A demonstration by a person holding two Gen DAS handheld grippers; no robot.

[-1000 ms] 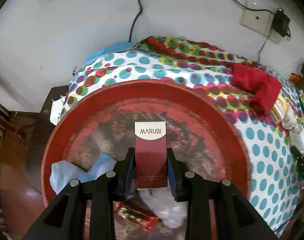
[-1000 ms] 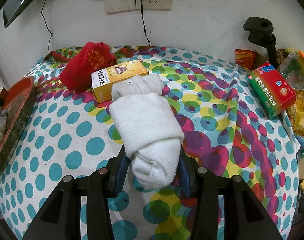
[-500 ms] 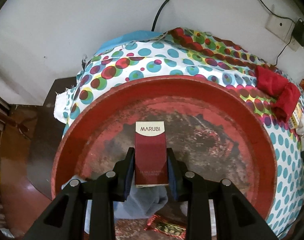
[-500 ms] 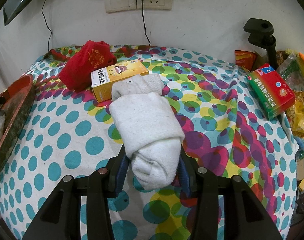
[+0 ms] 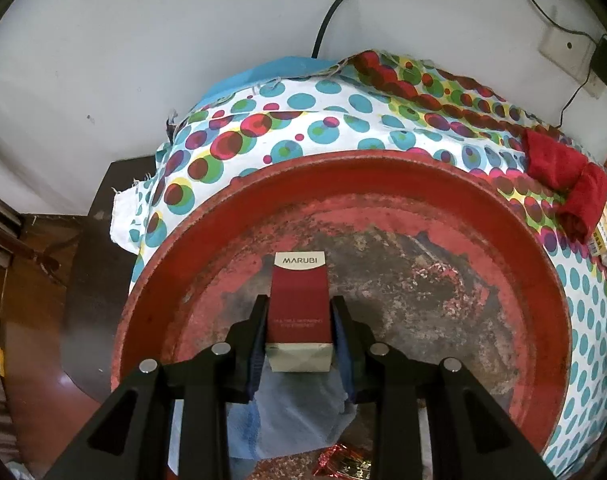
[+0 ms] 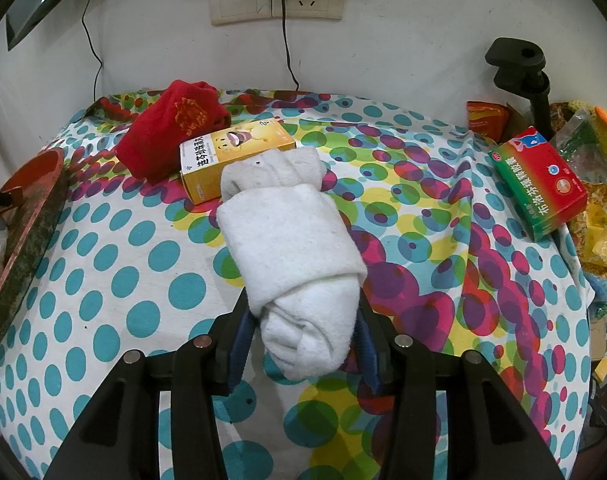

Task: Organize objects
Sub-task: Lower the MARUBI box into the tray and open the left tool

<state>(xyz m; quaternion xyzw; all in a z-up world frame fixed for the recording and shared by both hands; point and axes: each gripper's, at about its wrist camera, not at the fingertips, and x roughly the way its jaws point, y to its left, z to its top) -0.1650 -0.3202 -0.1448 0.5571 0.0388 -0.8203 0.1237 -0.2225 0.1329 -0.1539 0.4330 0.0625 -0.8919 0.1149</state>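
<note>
Our left gripper pinched the MARUBI box over the red basin, well inside its rim, bare floor ahead. Our right gripper clamped the rolled white towel above open dotted tablecloth, right of the basin.

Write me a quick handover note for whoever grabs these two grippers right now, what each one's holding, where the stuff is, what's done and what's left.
Left gripper: shut on the red Marubi box, held over the red basin.
Right gripper: shut on the rolled white towel, above the dotted tablecloth.
Done: blue cloth and a foil wrapper lie in the basin.
Left: release the Marubi box, bring the towel; red cloth, yellow box and green box remain on the cloth.
</note>
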